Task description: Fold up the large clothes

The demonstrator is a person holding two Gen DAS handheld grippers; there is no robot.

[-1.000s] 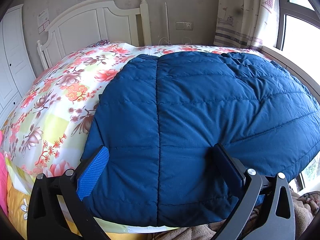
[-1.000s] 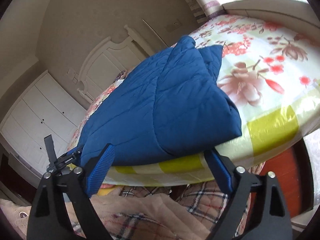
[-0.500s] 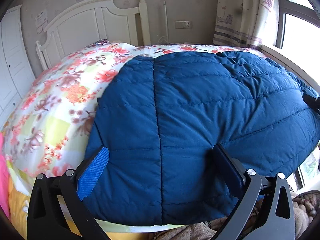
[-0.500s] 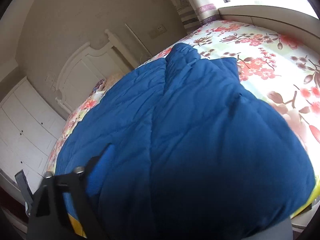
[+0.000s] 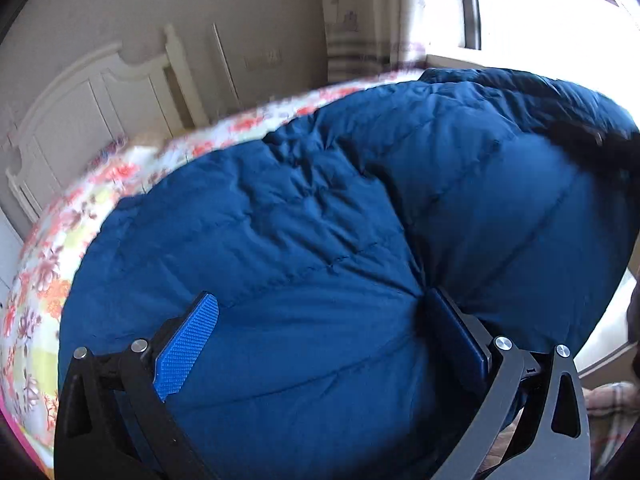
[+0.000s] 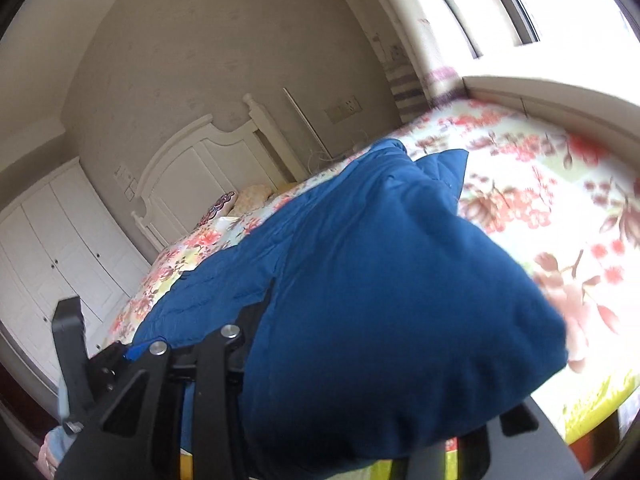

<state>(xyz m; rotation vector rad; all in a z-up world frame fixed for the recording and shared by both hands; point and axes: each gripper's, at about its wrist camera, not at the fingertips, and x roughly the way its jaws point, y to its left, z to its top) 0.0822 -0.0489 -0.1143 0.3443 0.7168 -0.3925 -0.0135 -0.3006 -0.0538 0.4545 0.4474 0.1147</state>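
While my left claw [image 5: 316, 344] is gaping wide, straddling the blue padded coat [image 5: 320, 240] without pinching it, my right claw [image 6: 200, 360] is looking nearly closed; whether it's gripping fabric, can't tell. Coat's lying on the floral bed [image 6: 560, 200], seemingly partly folded, more folds remaining, long axis running toward the headboard [image 6: 208, 160].

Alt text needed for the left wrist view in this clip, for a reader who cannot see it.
A puffy blue quilted jacket bulges up between the open fingers of the left hand-held gripper, filling most of the frame. It lies on a floral bedspread, with a white headboard and a bright window behind; the image is motion-blurred.
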